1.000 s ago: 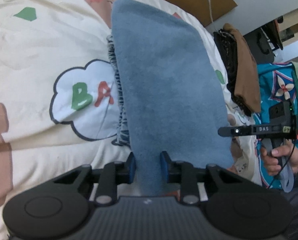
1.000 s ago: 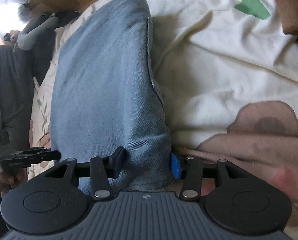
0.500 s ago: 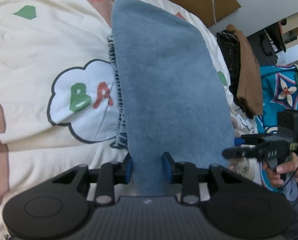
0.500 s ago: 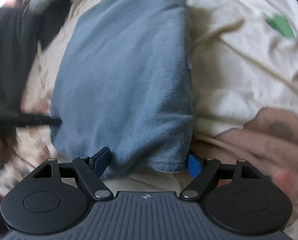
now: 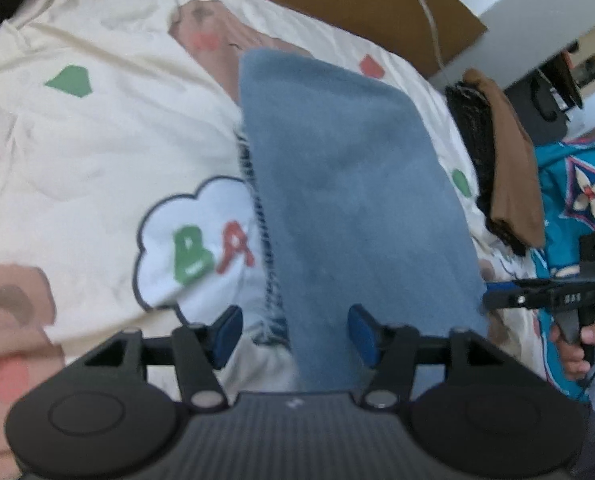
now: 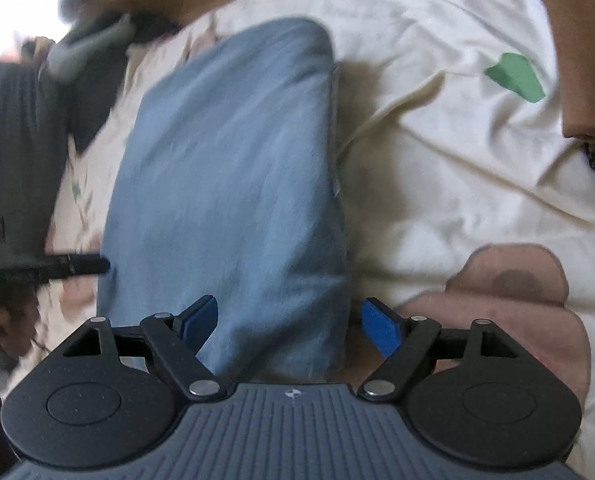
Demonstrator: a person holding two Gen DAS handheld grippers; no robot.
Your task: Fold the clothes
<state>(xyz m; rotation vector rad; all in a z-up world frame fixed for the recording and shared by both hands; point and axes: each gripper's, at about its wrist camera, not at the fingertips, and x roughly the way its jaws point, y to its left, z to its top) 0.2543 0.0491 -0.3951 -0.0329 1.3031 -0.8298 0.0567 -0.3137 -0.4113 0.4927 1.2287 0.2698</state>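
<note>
Open room, left jaws: to their left we see bare cream cartoon-print bedsheet [image 5: 77, 168] with a cloud print lettered "BA" [image 5: 195, 248]; no objects lie there.
Crowded side, left jaws: far to their right a brown and black pile of clothes [image 5: 501, 160] sits at the sheet's edge, with a turquoise flower-print cloth [image 5: 577, 192] beyond it.
Open room, right jaws: to their right we see bare wrinkled sheet; to their left, past the garment, the bed's edge with dark shapes beyond, too blurred for us to name.
Left gripper [image 5: 293, 334]: its jaws are opening, about halfway apart. The near end of the folded blue denim-like garment [image 5: 349, 200] lies between them; the left pad stands clear of the cloth, and we cannot tell whether the right pad touches it.
Right gripper [image 6: 289, 326]: its jaws are opening and stand wide. The garment's other end [image 6: 233, 184] lies between them; the right pad is apart from the cloth, the left pad is at its surface, and neither presses.
Garment, place: flat on the sheet, spanning from one pair of jaws to the other.
Garment, long axis: it runs straight ahead from each pair of jaws. A gathered, stitched edge [image 5: 265, 248] shows along its left side in the left wrist view.
Hand: a person's hand [image 5: 581, 344] grips the right gripper's handle.
</note>
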